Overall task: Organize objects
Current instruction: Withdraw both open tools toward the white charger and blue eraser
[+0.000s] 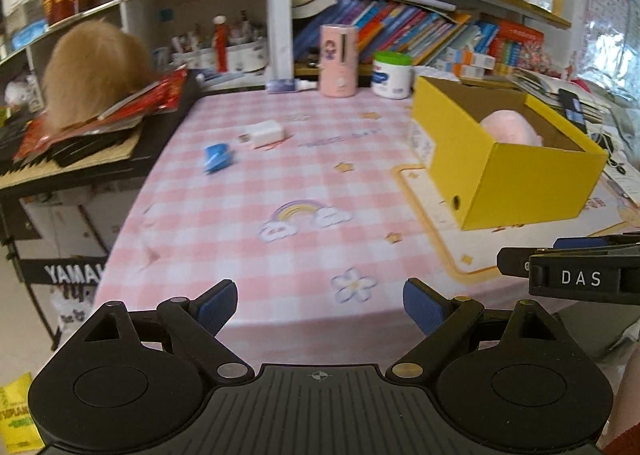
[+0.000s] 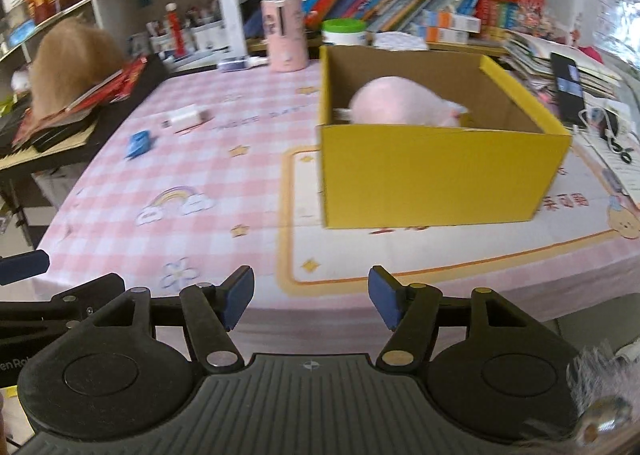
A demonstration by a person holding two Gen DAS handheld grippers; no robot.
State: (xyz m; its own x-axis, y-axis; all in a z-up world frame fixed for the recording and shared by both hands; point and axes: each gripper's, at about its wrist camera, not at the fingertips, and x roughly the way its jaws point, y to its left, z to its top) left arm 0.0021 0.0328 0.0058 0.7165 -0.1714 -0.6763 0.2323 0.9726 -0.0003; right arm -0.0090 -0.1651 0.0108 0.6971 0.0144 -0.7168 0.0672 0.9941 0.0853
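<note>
Setting: a cluttered study corner, bookshelves behind, and a table under a pink checked cloth printed with rainbows and stars.

Container: one yellow cardboard box, open-topped, on the table's right side. Inside it, one pink plush toy, soft and light by the look of it.

Loose items, two, lying close together but apart at the table's left, well apart from the box:
- one white charger plug, hard, smooth, probably light; best pinched across its flat sides.
- one small blue clip-like piece, blurred; likely stiff and light, to be taken across its narrow width.

Standing at the back: one pink cylinder, one green-lidded tub.

Tools: left gripper spread wide, nothing between its pads. Right gripper partly spread, likewise empty. Both hover at the near table edge.
</note>
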